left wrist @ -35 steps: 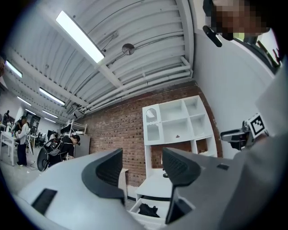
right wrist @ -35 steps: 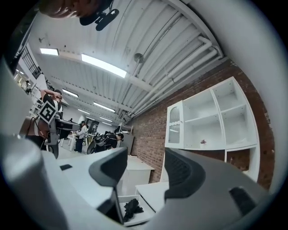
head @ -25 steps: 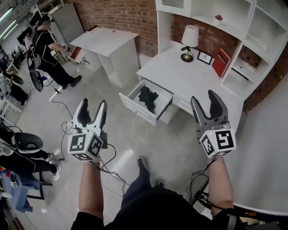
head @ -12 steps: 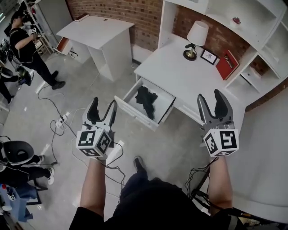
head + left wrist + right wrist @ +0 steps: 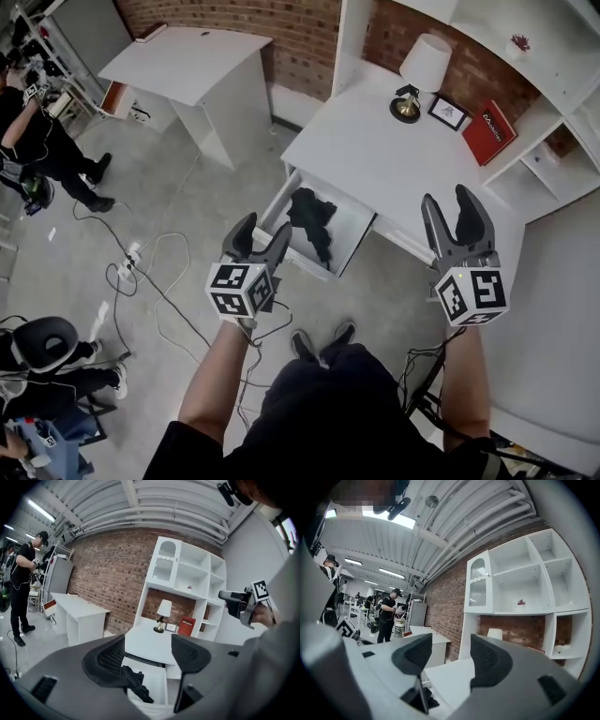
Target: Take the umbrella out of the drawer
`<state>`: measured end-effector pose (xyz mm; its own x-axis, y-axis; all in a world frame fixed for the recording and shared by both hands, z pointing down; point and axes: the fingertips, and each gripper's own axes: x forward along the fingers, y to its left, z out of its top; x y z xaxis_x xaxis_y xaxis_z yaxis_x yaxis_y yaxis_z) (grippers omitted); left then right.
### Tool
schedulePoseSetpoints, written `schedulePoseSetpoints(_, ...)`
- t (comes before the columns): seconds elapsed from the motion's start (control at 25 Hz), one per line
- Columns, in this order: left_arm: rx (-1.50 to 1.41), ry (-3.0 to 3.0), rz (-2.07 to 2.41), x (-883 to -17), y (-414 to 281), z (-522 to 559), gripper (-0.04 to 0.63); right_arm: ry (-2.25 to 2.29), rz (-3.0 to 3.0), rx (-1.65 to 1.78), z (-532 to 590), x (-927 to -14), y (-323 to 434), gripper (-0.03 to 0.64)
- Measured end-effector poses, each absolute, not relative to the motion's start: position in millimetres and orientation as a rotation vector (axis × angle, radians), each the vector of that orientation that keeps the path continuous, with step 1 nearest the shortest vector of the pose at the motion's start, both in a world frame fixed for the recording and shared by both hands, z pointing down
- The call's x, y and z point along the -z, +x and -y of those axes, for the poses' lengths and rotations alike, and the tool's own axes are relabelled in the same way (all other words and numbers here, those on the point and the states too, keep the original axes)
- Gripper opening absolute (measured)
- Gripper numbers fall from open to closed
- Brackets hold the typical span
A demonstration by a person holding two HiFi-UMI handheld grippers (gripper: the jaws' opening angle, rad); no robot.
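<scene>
The black umbrella lies folded in the open drawer of the white desk. Our left gripper, jaws apart and empty, has swung in to the drawer's front edge, so we judge the grab is near. Our right gripper hangs open, well apart. The umbrella's handle cannot be made out; its dark shape blurs together.

Two grippers show: the left gripper and the right gripper. There are two white desks, the far-left desk and the right desk. One open drawer holds one black umbrella. The right desk bears one lamp, one picture frame and one red book.
</scene>
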<state>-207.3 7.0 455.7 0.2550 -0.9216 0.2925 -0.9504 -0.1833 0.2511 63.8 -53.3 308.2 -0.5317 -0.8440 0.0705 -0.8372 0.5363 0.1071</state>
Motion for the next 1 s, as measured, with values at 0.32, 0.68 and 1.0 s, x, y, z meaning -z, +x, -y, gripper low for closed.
schedulePoseSetpoints(0.32, -0.274, 2.016, 1.681, -534.3, -193.8, 62.2, 0.29, 1.461, 2.712, -0.032, 142.5, -338.4, 94.0, 0.249)
schedulePoseSetpoints(0.68, -0.306, 1.805, 1.598, -617.7, -178.0, 117.5, 0.29, 1.472, 2.73, -0.132, 226.1, -364.4, 139.3, 0.241)
schedulePoseSetpoints(1.0, -0.343, 1.637, 1.493, -710.3, -173.6, 153.9, 0.29, 1.502, 2.636, -0.202, 241.8, -407.7, 144.6, 0.238)
